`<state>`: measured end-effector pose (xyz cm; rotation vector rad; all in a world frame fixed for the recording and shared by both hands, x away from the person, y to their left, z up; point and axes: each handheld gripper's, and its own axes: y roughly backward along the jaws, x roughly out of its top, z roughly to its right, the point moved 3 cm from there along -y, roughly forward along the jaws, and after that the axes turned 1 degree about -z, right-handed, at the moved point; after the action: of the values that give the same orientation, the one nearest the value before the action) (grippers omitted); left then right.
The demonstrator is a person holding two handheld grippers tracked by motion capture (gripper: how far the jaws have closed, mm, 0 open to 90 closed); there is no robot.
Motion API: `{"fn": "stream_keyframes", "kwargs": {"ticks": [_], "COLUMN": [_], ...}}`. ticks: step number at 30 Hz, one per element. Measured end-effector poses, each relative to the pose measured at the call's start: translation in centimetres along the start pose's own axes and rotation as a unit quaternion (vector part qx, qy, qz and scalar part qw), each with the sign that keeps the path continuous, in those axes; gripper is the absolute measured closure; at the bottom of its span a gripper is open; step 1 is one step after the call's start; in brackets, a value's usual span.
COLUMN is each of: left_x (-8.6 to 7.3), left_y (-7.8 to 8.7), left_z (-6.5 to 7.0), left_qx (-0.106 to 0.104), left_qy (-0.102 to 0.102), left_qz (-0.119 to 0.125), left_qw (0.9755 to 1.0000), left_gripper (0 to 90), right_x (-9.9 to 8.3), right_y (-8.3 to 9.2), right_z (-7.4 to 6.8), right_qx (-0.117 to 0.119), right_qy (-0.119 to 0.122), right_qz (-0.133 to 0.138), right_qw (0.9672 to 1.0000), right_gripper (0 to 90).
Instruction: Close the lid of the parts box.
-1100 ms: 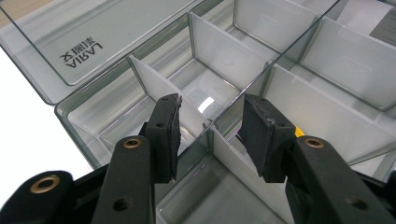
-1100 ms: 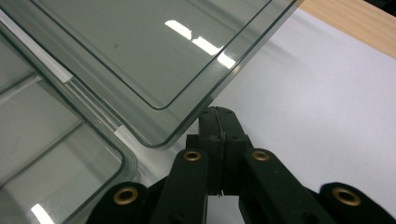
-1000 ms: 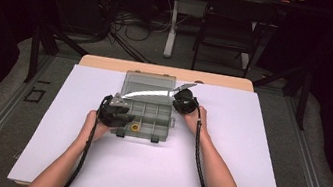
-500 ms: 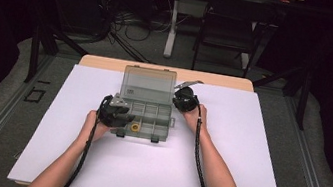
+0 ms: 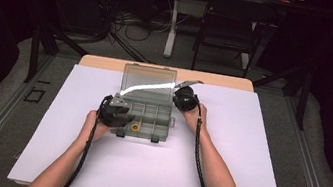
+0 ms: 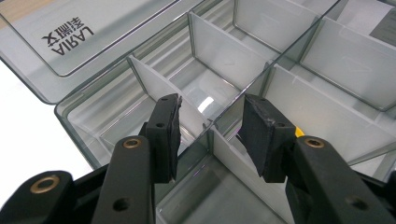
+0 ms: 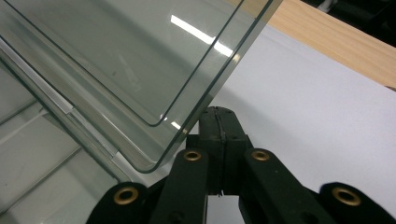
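Lid (image 5: 149, 77) raised, right gripper (image 5: 185, 98) beside

Table (image 5: 246, 151) — organizer box (image 5: 148, 113) on it.

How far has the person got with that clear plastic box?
The organizer box is already unlatched, its lid raised partway. The right gripper, jaws shut, sits against the lid's edge, apparently pushing it. The left gripper, jaws open, straddles a divider wall at the box's near left corner, steadying it. The lid probably still needs swinging fully back.
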<state>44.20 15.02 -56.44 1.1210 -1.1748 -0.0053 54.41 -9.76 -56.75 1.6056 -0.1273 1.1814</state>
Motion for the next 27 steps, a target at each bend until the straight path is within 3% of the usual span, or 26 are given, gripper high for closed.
{"fn": "stream_keyframes", "kwargs": {"ticks": [27], "left_x": [0.01], "left_y": [-0.01], "left_z": [0.03], "left_qx": [0.001], "left_qy": [0.0], "left_qz": [0.0], "left_qw": [1.0], "left_gripper": [57.7], "right_x": [0.96], "right_y": [0.91], "right_z": [0.08], "right_qx": [-0.01], "right_qy": [-0.001], "right_qz": [0.019], "right_qw": [0.9998], "right_gripper": [90.0]}}
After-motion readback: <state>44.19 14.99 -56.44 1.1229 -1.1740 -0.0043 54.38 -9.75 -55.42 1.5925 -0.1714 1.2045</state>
